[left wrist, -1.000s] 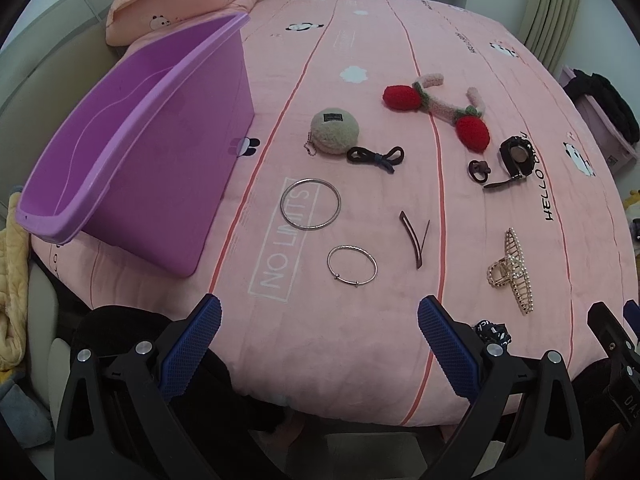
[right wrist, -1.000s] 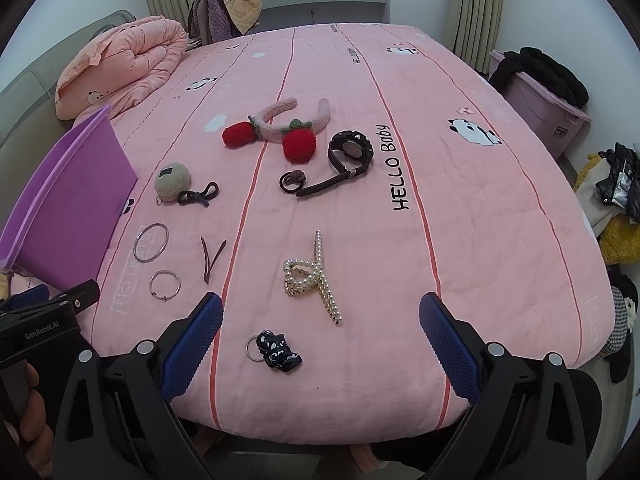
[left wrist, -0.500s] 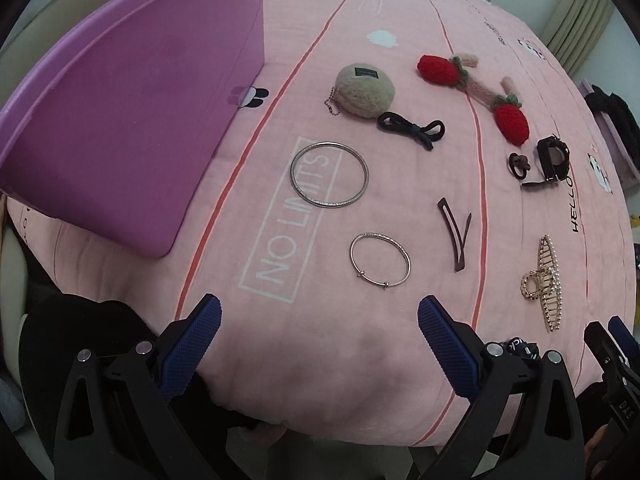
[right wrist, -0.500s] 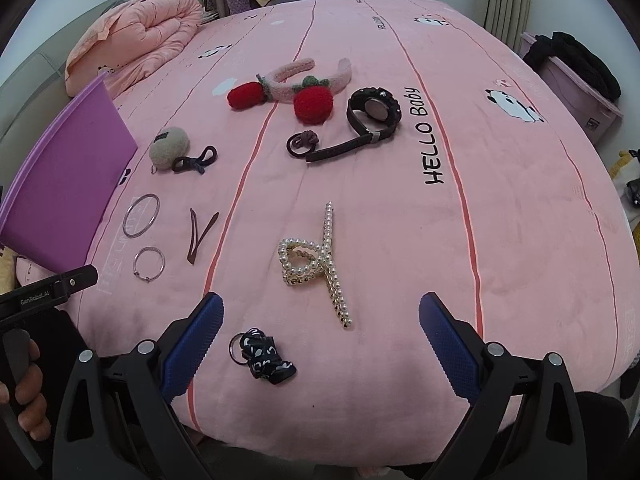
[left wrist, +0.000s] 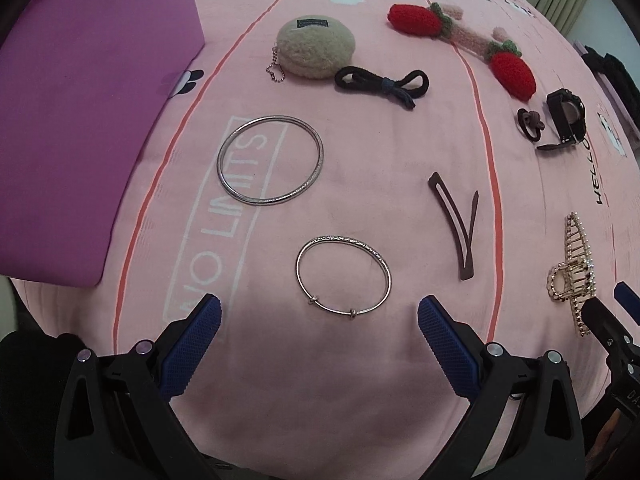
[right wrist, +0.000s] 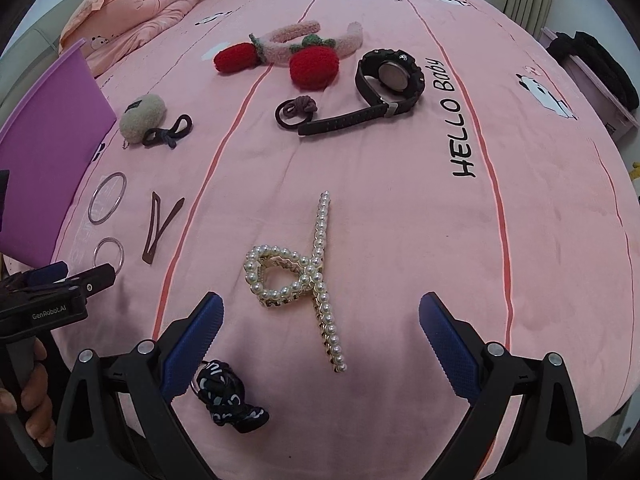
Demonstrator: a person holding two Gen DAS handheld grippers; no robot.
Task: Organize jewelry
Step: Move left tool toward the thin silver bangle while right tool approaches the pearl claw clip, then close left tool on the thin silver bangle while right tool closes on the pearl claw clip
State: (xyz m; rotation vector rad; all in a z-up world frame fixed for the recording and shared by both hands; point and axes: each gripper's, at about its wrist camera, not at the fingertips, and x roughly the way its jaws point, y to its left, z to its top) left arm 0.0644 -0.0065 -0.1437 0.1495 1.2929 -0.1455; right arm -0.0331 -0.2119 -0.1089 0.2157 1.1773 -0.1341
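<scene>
At the bottom of the left wrist view, the left gripper [left wrist: 319, 314] hangs with its blue pads spread wide and empty, the small silver bangle [left wrist: 343, 277] lying on the pink bedspread [left wrist: 360, 380] just above the gap, the larger bangle [left wrist: 270, 160] at upper left of it beside the purple bin [left wrist: 88, 112]. Low in the right wrist view, the right gripper [right wrist: 320, 312] is likewise agape and empty, with the pearl hair claw [right wrist: 304, 276] between its pads, a black scrunchie [right wrist: 228, 398] at lower left and the watch [right wrist: 384, 88] near the top.
</scene>
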